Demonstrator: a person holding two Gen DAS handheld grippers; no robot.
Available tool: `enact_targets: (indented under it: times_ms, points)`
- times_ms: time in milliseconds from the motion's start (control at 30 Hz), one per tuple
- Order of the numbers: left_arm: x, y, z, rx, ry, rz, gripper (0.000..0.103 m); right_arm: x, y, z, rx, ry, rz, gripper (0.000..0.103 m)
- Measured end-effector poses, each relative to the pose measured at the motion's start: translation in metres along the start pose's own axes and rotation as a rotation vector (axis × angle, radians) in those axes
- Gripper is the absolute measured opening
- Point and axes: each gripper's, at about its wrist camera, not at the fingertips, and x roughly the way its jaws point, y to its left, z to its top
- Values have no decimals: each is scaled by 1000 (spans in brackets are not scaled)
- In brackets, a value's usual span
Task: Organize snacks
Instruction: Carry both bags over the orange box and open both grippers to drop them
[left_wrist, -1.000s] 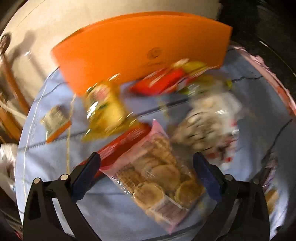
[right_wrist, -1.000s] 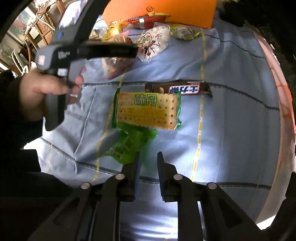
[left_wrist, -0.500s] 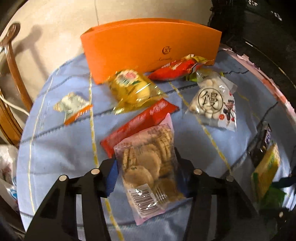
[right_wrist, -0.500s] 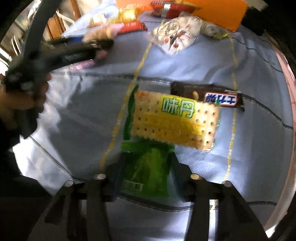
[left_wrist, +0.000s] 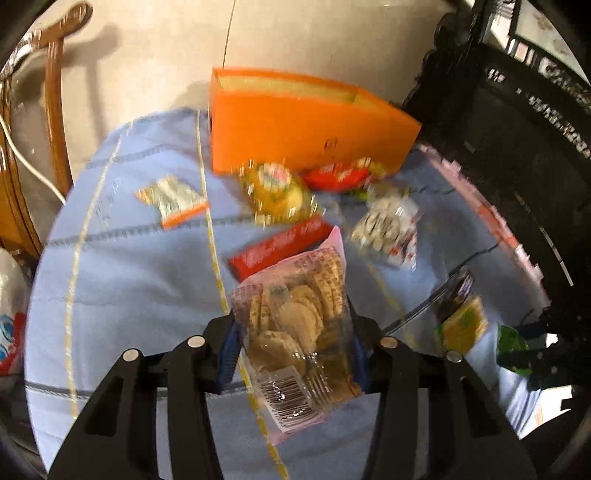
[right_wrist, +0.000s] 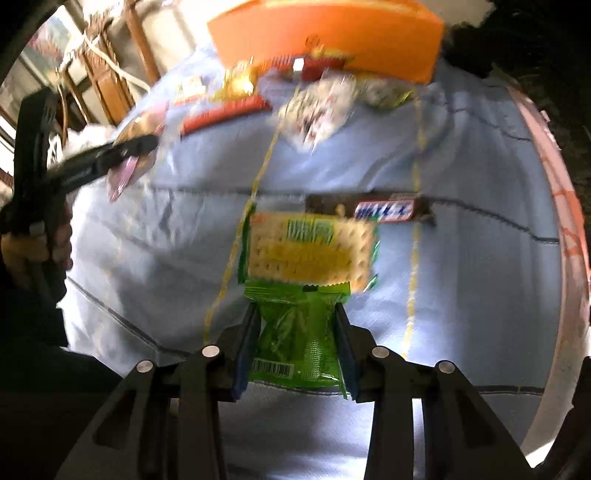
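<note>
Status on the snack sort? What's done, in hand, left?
Done: nothing visibly stowed; the orange cardboard box shows no snacks inside.
In hand: left gripper clamps the clear pink-edged cookie bag; right gripper clamps the green foil packet.
Left on the blue tablecloth: yellow cracker pack, brown chocolate bar, red wrapper.

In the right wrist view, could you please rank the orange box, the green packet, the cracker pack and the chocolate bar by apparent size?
1. orange box
2. cracker pack
3. green packet, though it is nearest the camera, between the fingers, so its rank is unsure
4. chocolate bar
</note>
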Motion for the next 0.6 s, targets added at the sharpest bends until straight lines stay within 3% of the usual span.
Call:
enact_targets:
  times_ms: [300, 600]
  points:
    - [-49, -31, 72, 54, -141, 12, 47, -81, -5, 73, -37, -228, -3, 39]
    - [-62, -48, 186, 116, -241, 65, 47, -161, -19, 194, -63, -450, -62, 39]
